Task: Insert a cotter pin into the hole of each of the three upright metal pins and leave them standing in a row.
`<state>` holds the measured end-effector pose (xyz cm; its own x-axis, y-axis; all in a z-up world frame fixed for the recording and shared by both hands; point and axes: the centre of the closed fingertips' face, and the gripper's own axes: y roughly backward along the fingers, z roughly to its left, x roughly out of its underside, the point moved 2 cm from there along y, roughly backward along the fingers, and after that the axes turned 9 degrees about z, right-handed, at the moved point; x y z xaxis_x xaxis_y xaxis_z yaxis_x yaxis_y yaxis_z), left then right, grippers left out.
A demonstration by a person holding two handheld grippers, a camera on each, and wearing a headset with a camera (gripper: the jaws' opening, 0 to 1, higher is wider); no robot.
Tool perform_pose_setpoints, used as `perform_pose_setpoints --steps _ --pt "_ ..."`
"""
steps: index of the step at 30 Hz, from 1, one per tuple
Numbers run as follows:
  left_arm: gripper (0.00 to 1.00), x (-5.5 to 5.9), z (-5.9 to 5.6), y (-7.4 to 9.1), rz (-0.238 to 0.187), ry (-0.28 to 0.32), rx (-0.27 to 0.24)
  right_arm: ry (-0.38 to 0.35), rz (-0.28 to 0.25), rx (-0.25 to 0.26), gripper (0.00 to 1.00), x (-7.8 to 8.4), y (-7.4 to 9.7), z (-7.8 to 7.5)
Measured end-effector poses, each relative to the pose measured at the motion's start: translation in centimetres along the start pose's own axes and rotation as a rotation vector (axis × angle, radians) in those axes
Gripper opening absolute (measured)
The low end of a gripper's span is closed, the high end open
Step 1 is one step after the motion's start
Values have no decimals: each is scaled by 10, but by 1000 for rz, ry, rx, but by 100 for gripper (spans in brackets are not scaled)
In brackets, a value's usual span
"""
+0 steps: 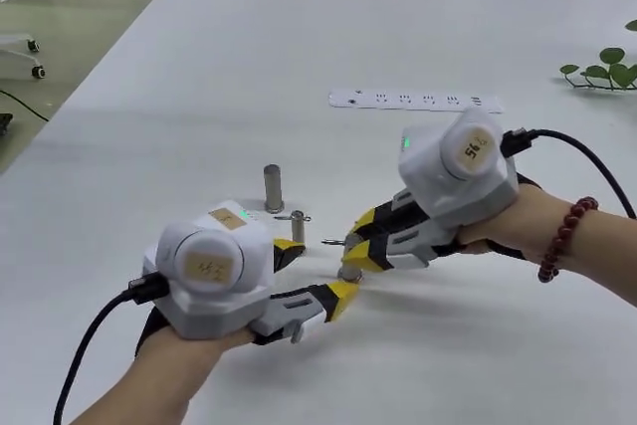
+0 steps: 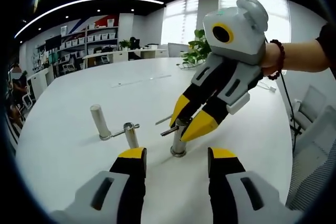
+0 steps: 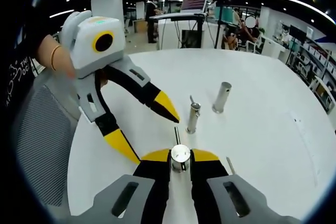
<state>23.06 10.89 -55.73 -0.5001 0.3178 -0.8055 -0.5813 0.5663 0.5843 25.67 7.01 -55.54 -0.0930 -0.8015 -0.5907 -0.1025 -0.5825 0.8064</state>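
Note:
Three metal pins stand upright on the white table (image 1: pixel 199 77). The tallest pin (image 1: pixel 273 187) is bare and farthest away. The middle pin (image 1: pixel 298 226) has a cotter pin (image 2: pixel 126 128) through its top. My right gripper (image 1: pixel 350 246) is shut around the top of the nearest pin (image 3: pixel 180 158), and a cotter pin (image 3: pixel 177 135) pokes out of that pin's far side. My left gripper (image 1: pixel 320 271) is open, with one jaw on each side of that pin's base (image 2: pixel 178 148), not touching it.
A thin metal rod (image 3: pixel 230 165) lies on the table beside my right jaw. A white power strip (image 1: pixel 416 100) lies farther back, and a small plant (image 1: pixel 602 69) sits at the right edge. Cables trail from both grippers.

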Motion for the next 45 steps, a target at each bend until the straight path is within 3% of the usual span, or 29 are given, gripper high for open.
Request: perform_pose_setpoints --steps 6,22,35,45 --pt "57 -5 3 7 -20 11 -32 -22 -9 -10 9 1 1 0" --pt "85 -11 5 25 -48 -42 -43 -30 1 -23 8 1 2 -2" --pt "97 -13 7 28 -63 -42 -36 -10 10 -10 8 -5 5 -6" --pt "99 -11 12 31 -58 -32 -35 -18 14 2 8 -6 5 -16"
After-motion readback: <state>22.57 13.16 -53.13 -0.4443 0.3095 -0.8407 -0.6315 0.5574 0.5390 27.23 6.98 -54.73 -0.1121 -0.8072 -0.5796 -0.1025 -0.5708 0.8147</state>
